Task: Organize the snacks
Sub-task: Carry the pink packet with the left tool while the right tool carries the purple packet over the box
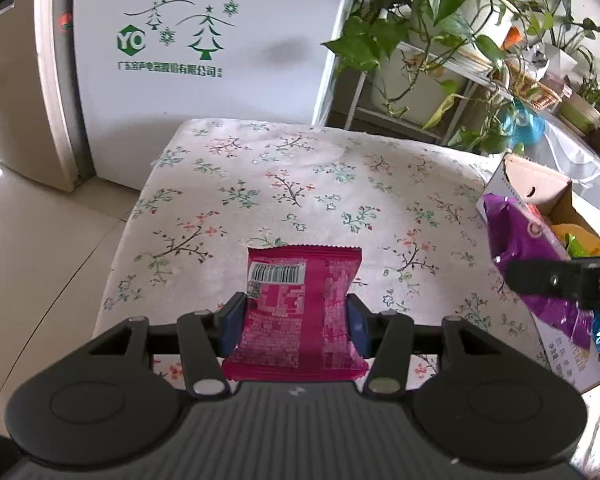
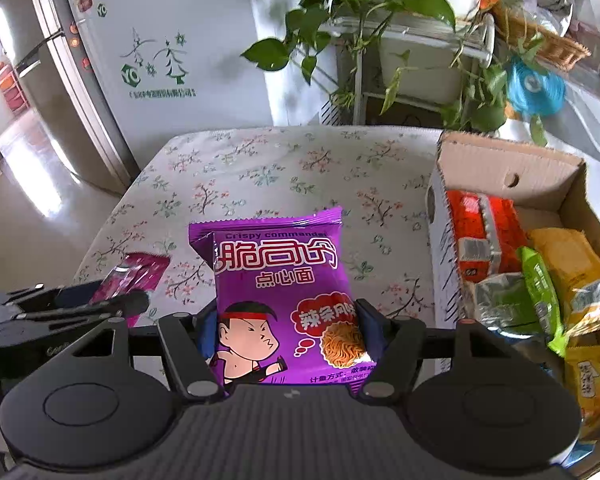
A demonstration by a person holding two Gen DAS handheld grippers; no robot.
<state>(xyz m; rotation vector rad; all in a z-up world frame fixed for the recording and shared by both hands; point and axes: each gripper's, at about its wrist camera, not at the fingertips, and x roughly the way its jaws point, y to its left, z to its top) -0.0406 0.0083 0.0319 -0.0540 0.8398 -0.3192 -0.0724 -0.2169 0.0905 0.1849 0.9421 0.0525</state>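
Left wrist view shows your left gripper (image 1: 296, 320) with its fingers (image 1: 232, 322) pressed against both sides of a pink snack packet (image 1: 300, 312), held above the desk (image 1: 300, 184) with its floral cloth. In the right wrist view your right gripper (image 2: 288, 332) likewise has its fingers (image 2: 370, 330) closed on a purple noodle packet (image 2: 280, 292), lifted over the cloth. By the look of it you are mid-carry, with both packets in hand and neither yet put away. The cardboard box (image 2: 512, 168) sits at the right edge of the desk, already holding orange, yellow and green packets, so the next move likely calls for swinging the purple packet right and over the box's near wall, then lowering it into a gap before you let go. The box looks crowded, so pick a free spot and clear the raised flap. Your left gripper is close beside the right one; keep them apart. A fridge (image 1: 204, 40) and potted plants (image 1: 440, 20) stand behind the desk, well out of the way.
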